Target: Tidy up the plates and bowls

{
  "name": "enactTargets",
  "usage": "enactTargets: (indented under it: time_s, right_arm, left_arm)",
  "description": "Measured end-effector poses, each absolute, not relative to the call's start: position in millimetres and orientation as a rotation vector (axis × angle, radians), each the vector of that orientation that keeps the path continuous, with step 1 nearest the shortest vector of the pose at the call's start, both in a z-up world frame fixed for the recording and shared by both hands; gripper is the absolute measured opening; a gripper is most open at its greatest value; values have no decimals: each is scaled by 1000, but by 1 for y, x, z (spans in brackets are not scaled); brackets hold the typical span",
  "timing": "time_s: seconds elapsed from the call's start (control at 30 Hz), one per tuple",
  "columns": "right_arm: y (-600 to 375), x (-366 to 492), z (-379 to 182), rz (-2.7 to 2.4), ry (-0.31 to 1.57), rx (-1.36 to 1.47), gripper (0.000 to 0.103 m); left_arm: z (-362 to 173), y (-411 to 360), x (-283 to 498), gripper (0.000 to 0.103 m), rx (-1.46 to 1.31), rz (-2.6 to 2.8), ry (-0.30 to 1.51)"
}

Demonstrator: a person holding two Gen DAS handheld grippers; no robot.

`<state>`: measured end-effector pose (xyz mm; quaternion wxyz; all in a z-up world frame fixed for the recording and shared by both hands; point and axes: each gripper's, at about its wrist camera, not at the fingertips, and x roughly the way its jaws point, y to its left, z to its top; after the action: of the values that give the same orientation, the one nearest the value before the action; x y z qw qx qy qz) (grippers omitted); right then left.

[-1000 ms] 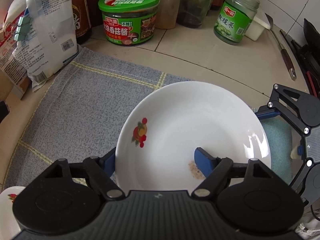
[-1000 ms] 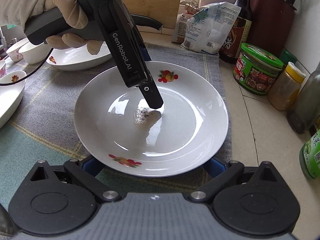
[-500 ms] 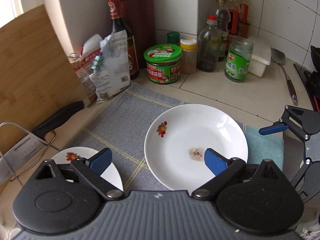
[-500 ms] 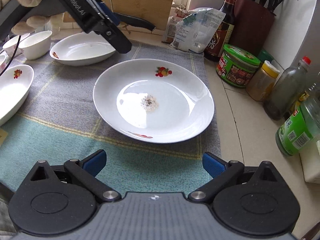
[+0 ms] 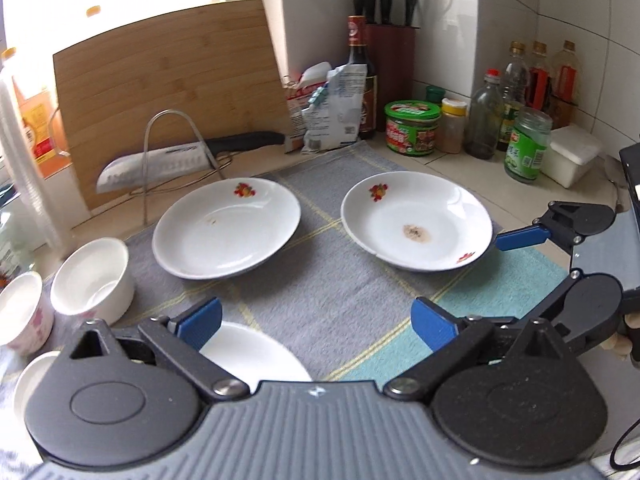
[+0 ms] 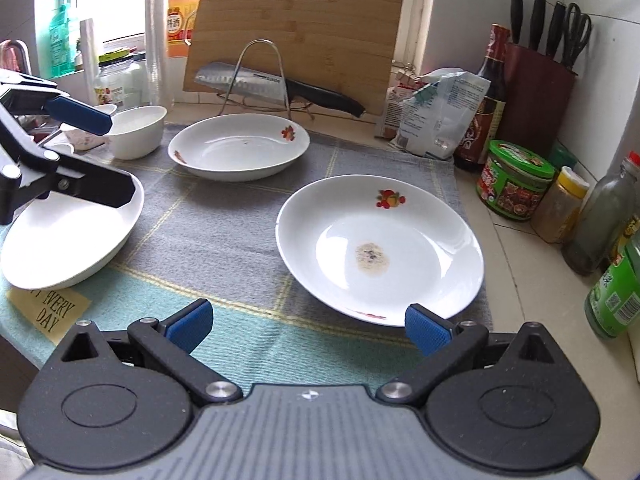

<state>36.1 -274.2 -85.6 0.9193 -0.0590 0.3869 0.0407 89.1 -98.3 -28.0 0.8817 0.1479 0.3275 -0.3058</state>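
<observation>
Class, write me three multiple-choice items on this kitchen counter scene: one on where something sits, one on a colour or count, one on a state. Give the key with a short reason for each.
1. Where does the kitchen knife rest?
A. In a wire rack before the cutting board
B. On the stained plate
C. Inside a white bowl

2. What colour is the lid of the squat jar by the dark sauce bottle?
A. Yellow
B. Green
C. Blue

3. How does the right gripper stand?
A. Shut on a plate
B. Shut on nothing
C. Open, holding nothing

Key: 1 A, the blade lies through the wire rack in front of the cutting board. 2 B, the lid is green. 3 C, its blue pads are wide apart, short of the stained plate.
</observation>
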Motion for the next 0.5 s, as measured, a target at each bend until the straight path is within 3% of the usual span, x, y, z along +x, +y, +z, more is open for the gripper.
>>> enactTargets:
  time_s: [0.5]
  right_arm:
    - [-219,69,-93,239,850,-87,103]
  left_arm:
    - [-59,2,38,100,228,-417,769]
